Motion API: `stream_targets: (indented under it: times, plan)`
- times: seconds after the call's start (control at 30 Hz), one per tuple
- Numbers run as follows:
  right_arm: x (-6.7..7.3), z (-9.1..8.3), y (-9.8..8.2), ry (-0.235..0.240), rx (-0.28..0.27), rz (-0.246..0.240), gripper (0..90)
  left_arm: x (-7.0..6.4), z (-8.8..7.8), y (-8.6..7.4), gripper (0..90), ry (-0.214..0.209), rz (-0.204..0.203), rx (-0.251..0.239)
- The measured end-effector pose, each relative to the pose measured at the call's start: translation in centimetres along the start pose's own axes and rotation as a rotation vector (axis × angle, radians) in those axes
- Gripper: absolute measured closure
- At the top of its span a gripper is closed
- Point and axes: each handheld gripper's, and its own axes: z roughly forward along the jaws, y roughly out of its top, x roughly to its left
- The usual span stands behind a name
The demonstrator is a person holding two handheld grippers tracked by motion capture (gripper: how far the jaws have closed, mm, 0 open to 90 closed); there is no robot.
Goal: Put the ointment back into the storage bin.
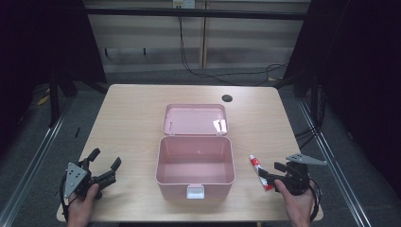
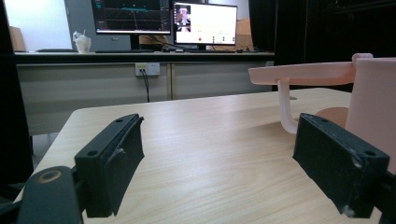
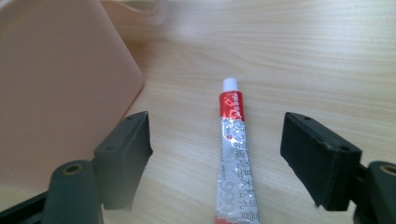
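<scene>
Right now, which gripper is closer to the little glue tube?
Right. The right gripper has its open jaws either side of the tube, not touching it. The left gripper is far off, across the pink box.

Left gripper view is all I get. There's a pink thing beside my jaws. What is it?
Observer: A pink box with its lid swung open behind it; the high view shows nothing inside.
Operator: What's the other hand doing?
Observer: The right gripper has its jaws wide open around a small tube lying on the table, not squeezing it.
Operator: Where's the tube's cap?
Observer: Its white cap points away from the gripper.
</scene>
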Motion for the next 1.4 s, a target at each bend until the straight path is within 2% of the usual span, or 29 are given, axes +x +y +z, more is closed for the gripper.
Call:
stream_targets:
  times: [0.2,0.3,0.33,0.4,0.43,0.47,0.5,0.6,0.63,0.7,0.73,0.8,0.9,0.93,1.0,1.07,1.13,1.2,1.27,1.4]
  plan:
    - [-0.2,-0.2,0.1,0.020,0.010,0.009,23.9,0.0,0.0,0.0,15.7,0.000,-0.001,-0.001]
    - [-0.4,-0.3,0.2,0.013,0.021,0.012,23.2,0.0,0.0,0.0,15.7,-0.002,-0.005,-0.002]
    - [-0.4,-0.4,0.4,0.000,0.037,0.001,23.6,0.0,0.0,0.0,15.7,0.002,-0.003,-0.002]
    - [-0.4,-0.4,0.5,0.008,0.044,-0.005,23.5,-0.1,0.0,0.0,15.7,-0.003,-0.008,-0.002]
    - [0.0,-0.4,0.9,0.010,0.060,-0.042,23.4,0.0,0.0,0.0,15.7,-0.002,-0.007,-0.002]
    - [0.0,-0.4,0.9,0.010,0.060,-0.042,23.4,0.0,0.0,0.0,15.7,-0.002,-0.007,-0.002]
    - [0.4,-0.3,1.4,0.019,0.074,-0.068,24.1,-0.1,0.0,0.0,15.7,0.006,-0.005,-0.001]
    - [0.7,-0.3,1.8,0.016,0.078,-0.076,24.8,0.0,0.0,0.0,15.7,0.003,-0.005,0.000]
    - [0.5,-0.2,2.3,0.050,0.091,-0.071,23.5,-0.1,0.0,0.0,15.7,0.002,-0.005,-0.002]
    - [0.3,-0.2,2.7,0.057,0.102,-0.060,25.5,-0.1,0.0,0.0,15.7,0.000,-0.012,-0.003]
    - [0.3,-0.2,2.9,0.071,0.117,-0.054,25.5,-0.1,0.0,0.0,15.7,-0.001,-0.012,-0.004]
    - [0.3,-0.3,3.3,0.058,0.141,-0.060,29.5,-0.1,0.0,0.0,15.7,0.002,-0.007,-0.004]
    - [0.3,-0.3,3.5,0.053,0.164,-0.053,30.8,-0.1,0.0,0.0,15.7,0.000,-0.010,-0.006]
    - [0.4,0.0,3.8,0.044,0.205,-0.051,30.9,-0.1,-0.1,0.0,15.7,0.004,-0.006,-0.006]
    - [0.4,0.0,3.9,0.040,0.215,-0.055,31.4,-0.1,-0.1,0.0,15.7,0.003,-0.006,-0.006]
    - [0.3,0.7,4.5,0.045,0.262,-0.051,36.2,-0.1,-0.1,0.0,15.7,0.005,-0.004,-0.003]
    - [0.3,1.1,4.7,0.054,0.290,-0.048,36.8,-0.1,0.0,0.0,15.7,0.002,-0.011,-0.004]
    - [0.2,1.7,5.0,0.049,0.336,-0.048,42.8,-0.1,0.0,0.0,15.7,0.013,-0.008,0.000]
    - [0.2,2.1,5.3,0.061,0.375,-0.048,42.6,-0.1,0.0,0.0,15.8,0.013,-0.009,0.000]
    - [0.2,2.7,5.7,0.041,0.415,-0.053,45.4,-0.1,0.0,0.0,15.7,0.009,-0.007,0.001]
